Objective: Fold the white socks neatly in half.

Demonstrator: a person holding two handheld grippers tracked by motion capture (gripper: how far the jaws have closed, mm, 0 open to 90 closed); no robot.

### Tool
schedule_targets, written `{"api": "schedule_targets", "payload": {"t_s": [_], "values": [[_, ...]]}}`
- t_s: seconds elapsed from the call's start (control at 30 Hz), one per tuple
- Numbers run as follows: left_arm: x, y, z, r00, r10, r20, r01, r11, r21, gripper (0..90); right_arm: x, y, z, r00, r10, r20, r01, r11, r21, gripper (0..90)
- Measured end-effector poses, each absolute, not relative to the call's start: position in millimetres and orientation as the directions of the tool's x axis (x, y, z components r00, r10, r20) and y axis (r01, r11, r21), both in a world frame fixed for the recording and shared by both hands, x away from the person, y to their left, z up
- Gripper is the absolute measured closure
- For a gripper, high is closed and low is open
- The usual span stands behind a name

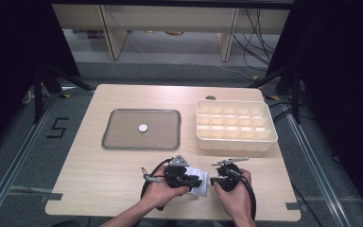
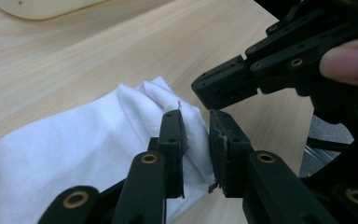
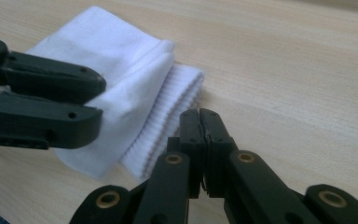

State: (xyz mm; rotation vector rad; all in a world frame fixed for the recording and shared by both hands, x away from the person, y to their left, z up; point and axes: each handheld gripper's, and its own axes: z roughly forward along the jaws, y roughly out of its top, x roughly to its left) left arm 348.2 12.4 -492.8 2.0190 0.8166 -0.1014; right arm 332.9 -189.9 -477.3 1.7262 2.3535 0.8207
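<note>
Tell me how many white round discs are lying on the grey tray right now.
1. A single white disc lies near the middle of the grey tray, on the table's left half. Nothing covers the tray, so none seems hidden.

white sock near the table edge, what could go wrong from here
1. The left hand-held gripper has only a thin fold of the white sock between its jaws, and the pads do not clearly press it, so the fabric may slip out on a pull.
2. The right hand-held gripper is shut beside the ribbed cuff, holding nothing, so the sock could unfold or bunch up.
</note>
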Motion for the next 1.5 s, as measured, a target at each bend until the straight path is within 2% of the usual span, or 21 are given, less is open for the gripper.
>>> {"api": "schedule_targets", "payload": {"t_s": [0.3, 0.37, 0.4, 0.43, 0.47, 0.5, 0.57, 0.73, 0.9, 1.1, 1.13, 1.2, 1.47, 1.5], "values": [[347, 12, -491, 0.786, 0.502, -0.361, 0.569, -0.36, 0.739, 70.5, 331, -187, -478, -0.374, 0.903, 0.211, 0.834, 0.228, 0.503, 88.9], [347, 13, -489, 0.787, 0.507, -0.353, 0.565, -0.359, 0.743, 70.5, 331, -185, -477, -0.377, 0.894, 0.241, 0.837, 0.218, 0.501, 89.0], [346, 13, -489, 0.787, 0.508, -0.351, 0.564, -0.362, 0.742, 71.2, 331, -187, -476, -0.392, 0.899, 0.197, 0.829, 0.252, 0.5, 89.0], [347, 13, -490, 0.79, 0.5, -0.356, 0.565, -0.367, 0.739, 71.9, 331, -186, -476, -0.384, 0.896, 0.224, 0.83, 0.229, 0.508, 89.1], [347, 12, -491, 0.791, 0.498, -0.355, 0.566, -0.376, 0.734, 72.9, 331, -187, -475, -0.377, 0.905, 0.199, 0.826, 0.231, 0.513, 89.1], [348, 10, -495, 0.785, 0.504, -0.361, 0.576, -0.376, 0.726, 74.2, 331, -187, -473, -0.374, 0.9, 0.225, 0.833, 0.219, 0.508, 89.1], [348, 8, -499, 0.782, 0.507, -0.361, 0.578, -0.375, 0.725, 74.4, 331, -188, -474, -0.378, 0.901, 0.214, 0.829, 0.227, 0.511, 89.1], [349, 9, -499, 0.79, 0.48, -0.382, 0.576, -0.368, 0.73, 71.2, 331, -188, -473, -0.355, 0.909, 0.219, 0.839, 0.206, 0.503, 89.0], [347, 26, -483, 0.799, 0.474, -0.371, 0.551, -0.329, 0.767, 64.0, 331, -191, -468, -0.383, 0.898, 0.214, 0.822, 0.226, 0.523, 89.3], [349, 64, -471, 0.775, 0.532, -0.342, 0.554, -0.311, 0.772, 63.0, 324, -186, -450, -0.411, 0.888, 0.206, 0.795, 0.239, 0.558, 90.0], [350, 70, -474, 0.76, 0.554, -0.34, 0.568, -0.312, 0.761, 64.5, 322, -177, -448, -0.455, 0.859, 0.234, 0.781, 0.258, 0.569, 90.0], [351, 74, -479, 0.748, 0.561, -0.355, 0.586, -0.309, 0.749, 67.4, 323, -169, -449, -0.476, 0.85, 0.227, 0.773, 0.282, 0.568, 90.0], [348, 74, -503, 0.741, 0.565, -0.362, 0.611, -0.345, 0.713, 73.7, 332, -159, -473, -0.484, 0.854, 0.188, 0.78, 0.325, 0.535, 90.0], [348, 74, -504, 0.736, 0.571, -0.364, 0.618, -0.347, 0.705, 73.7, 333, -159, -476, -0.471, 0.856, 0.212, 0.797, 0.31, 0.519, 90.0]]}}
